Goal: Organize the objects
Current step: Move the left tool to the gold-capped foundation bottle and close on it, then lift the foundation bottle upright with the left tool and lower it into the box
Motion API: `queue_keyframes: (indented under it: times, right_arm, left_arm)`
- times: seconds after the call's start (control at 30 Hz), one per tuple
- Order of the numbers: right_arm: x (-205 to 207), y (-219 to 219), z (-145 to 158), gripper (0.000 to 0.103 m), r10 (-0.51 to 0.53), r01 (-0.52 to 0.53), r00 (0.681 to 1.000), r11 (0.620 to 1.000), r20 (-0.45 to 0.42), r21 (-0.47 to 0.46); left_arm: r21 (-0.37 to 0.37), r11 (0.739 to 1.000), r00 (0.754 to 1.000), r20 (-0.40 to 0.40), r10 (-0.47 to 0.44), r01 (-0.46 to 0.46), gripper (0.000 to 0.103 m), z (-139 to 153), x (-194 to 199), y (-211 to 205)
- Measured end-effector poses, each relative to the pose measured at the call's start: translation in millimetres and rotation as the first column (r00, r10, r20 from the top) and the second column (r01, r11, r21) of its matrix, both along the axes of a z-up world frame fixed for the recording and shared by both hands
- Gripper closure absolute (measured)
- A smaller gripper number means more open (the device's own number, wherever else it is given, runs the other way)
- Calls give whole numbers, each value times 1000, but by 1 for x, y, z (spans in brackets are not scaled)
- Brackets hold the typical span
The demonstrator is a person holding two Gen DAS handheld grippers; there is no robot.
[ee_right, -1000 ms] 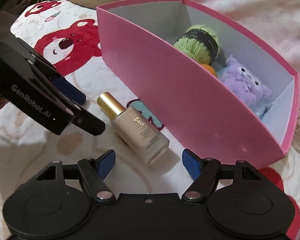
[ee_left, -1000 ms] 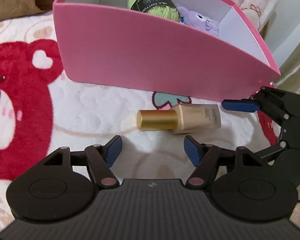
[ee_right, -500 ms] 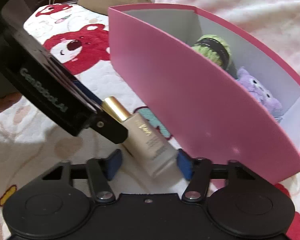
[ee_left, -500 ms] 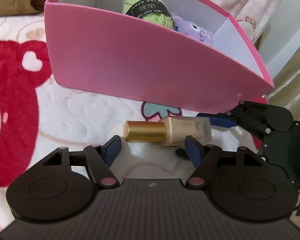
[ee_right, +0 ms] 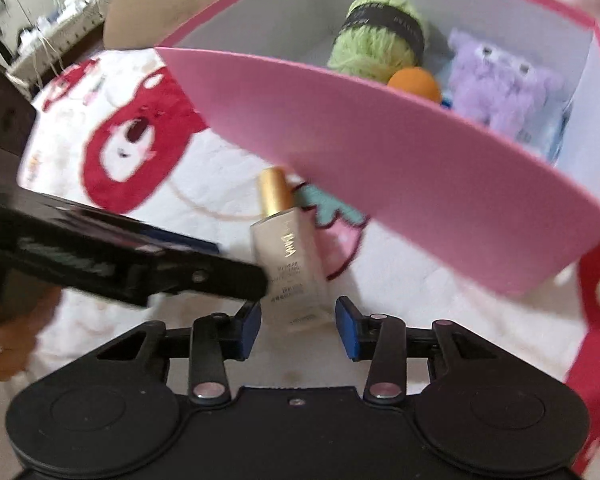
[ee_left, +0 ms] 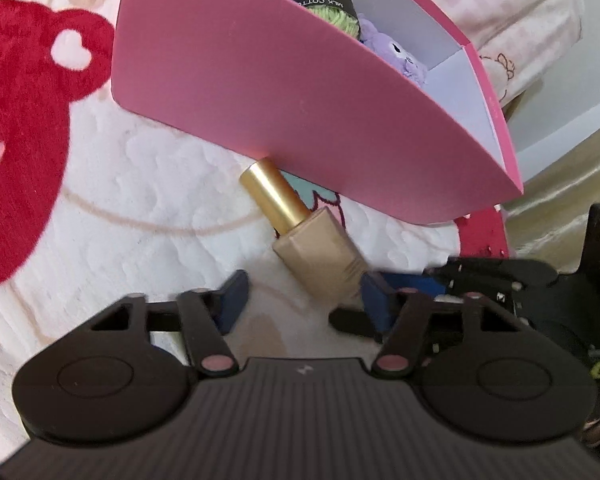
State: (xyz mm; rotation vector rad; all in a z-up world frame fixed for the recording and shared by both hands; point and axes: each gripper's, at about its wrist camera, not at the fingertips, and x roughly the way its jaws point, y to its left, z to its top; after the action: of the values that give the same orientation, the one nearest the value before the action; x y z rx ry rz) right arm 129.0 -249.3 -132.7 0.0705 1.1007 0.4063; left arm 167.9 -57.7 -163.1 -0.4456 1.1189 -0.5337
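A beige foundation bottle (ee_left: 320, 260) with a gold cap lies on the blanket in front of the pink box (ee_left: 284, 92); its cap points at the box wall. In the right wrist view the bottle (ee_right: 290, 268) has its base between my right gripper's (ee_right: 300, 320) open blue fingers, with small gaps on both sides. My left gripper (ee_left: 304, 300) is open; the bottle's base sits by its right finger. The box (ee_right: 400, 148) holds green yarn (ee_right: 380, 36), a purple plush (ee_right: 500, 80) and an orange ball (ee_right: 414, 82).
A white blanket (ee_left: 140, 200) with red bear prints covers the surface. My left gripper's body (ee_right: 100, 256) crosses the left of the right wrist view, close to the bottle. My right gripper's body (ee_left: 540, 292) shows at the right of the left wrist view.
The bottle has turned from lying parallel to the box to pointing its cap at the box wall. My right gripper has closed in around its base. Both grippers have moved nearer each other.
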Motion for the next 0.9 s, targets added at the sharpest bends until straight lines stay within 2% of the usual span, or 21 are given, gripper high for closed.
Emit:
queue_keyframes:
  times: [0.03,0.1,0.2,0.33,0.57,0.63,0.73,0.83,0.9]
  right_arm:
    - [-2,1,-1,57,6,-5,1000,1000,-14,21]
    - [-3,4,-1,61,23,-21,999,998,-35,59]
    - [-2,2,2,63,27,-22,999,991,-41,131]
    - [-1,12,2,59,43,-43,999,997,8,64]
    - [6,28,-15,55,72,-71,997,997,-15,26]
    - [8,28,-17,53,67,-66,998,997,-20,32]
    - [5,29,-15,56,66,-65,998,997,-14,37]
    - [1,29,-12,56,49,-47,998,997,-31,55]
    - [-1,26,-10,56,27,-20,997,995,-73,102]
  left_arm:
    - [-5,1000,1000,-6,-2,2,56,-1,-1,-1]
    - [-42,999,1000,-18,0,-1,65,-3,0,0]
    - [-20,1000,999,-30,10,-11,66,-5,-1,0]
    - [-34,999,998,-56,24,-26,65,-10,1,1]
    - [-8,1000,999,-35,30,-30,63,-16,-1,-4]
    - [-2,1000,999,-24,29,-29,63,-15,-3,-4]
    - [16,1000,1000,-8,19,-19,64,-10,-6,-5]
    - [68,998,1000,0,-11,11,64,0,-10,-10]
    - [109,993,999,-10,-36,37,64,7,-13,-13]
